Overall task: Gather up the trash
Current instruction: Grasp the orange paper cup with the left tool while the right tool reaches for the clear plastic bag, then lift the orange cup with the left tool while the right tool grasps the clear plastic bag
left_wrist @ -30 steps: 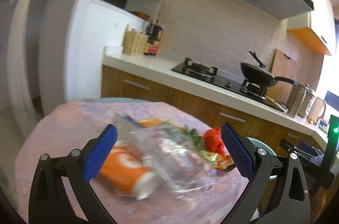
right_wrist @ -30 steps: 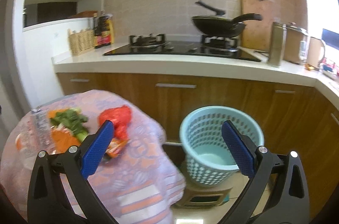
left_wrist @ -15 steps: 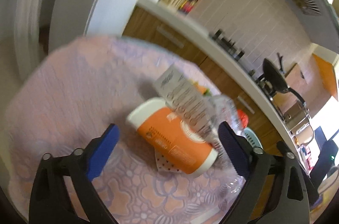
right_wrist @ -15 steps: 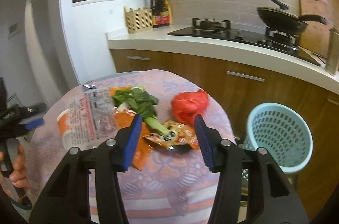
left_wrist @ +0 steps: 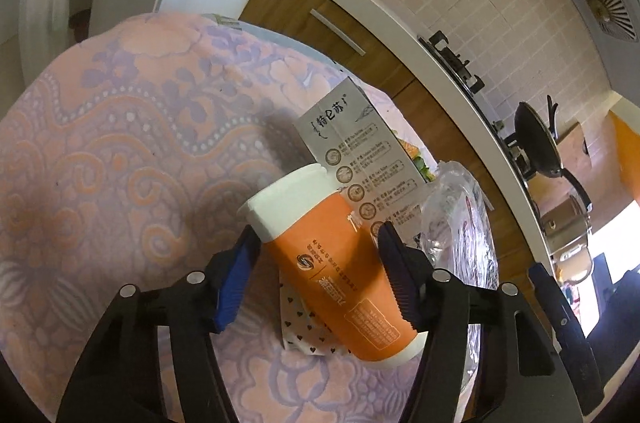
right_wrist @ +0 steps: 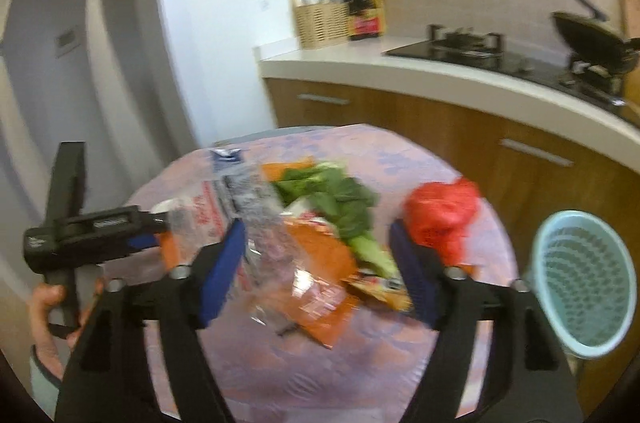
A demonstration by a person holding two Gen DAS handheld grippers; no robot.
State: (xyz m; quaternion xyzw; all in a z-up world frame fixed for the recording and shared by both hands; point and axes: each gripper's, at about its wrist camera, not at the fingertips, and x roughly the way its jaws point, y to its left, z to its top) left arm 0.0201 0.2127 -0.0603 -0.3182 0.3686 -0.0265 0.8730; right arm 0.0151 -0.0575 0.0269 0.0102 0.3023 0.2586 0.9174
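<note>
An orange cup point(left_wrist: 332, 263) with a white lid lies on its side on the floral tablecloth point(left_wrist: 120, 163). My left gripper point(left_wrist: 318, 255) straddles it, jaws closing, pads close beside its walls. A grey carton point(left_wrist: 360, 151), crumpled clear plastic point(left_wrist: 460, 223) and a dotted paper point(left_wrist: 300, 331) lie against the cup. My right gripper point(right_wrist: 316, 263) hovers over the pile with jaws opening and nothing gripped. Below it lie orange wrappers point(right_wrist: 320, 263), green leaves point(right_wrist: 336, 199) and a red bag point(right_wrist: 444, 219). A light blue basket point(right_wrist: 584, 287) stands right of the table.
A hand point(right_wrist: 48, 307) holds the left gripper's handle at the table's left edge. Behind the table runs a wooden cabinet point(right_wrist: 440, 127) with a white counter, a stove point(right_wrist: 460, 47), a black pan point(right_wrist: 592, 39) and a wicker basket point(right_wrist: 320, 23).
My left gripper dropped down onto the orange cup and narrowed its jaws around it. My right gripper swung left from the blue basket to the trash pile.
</note>
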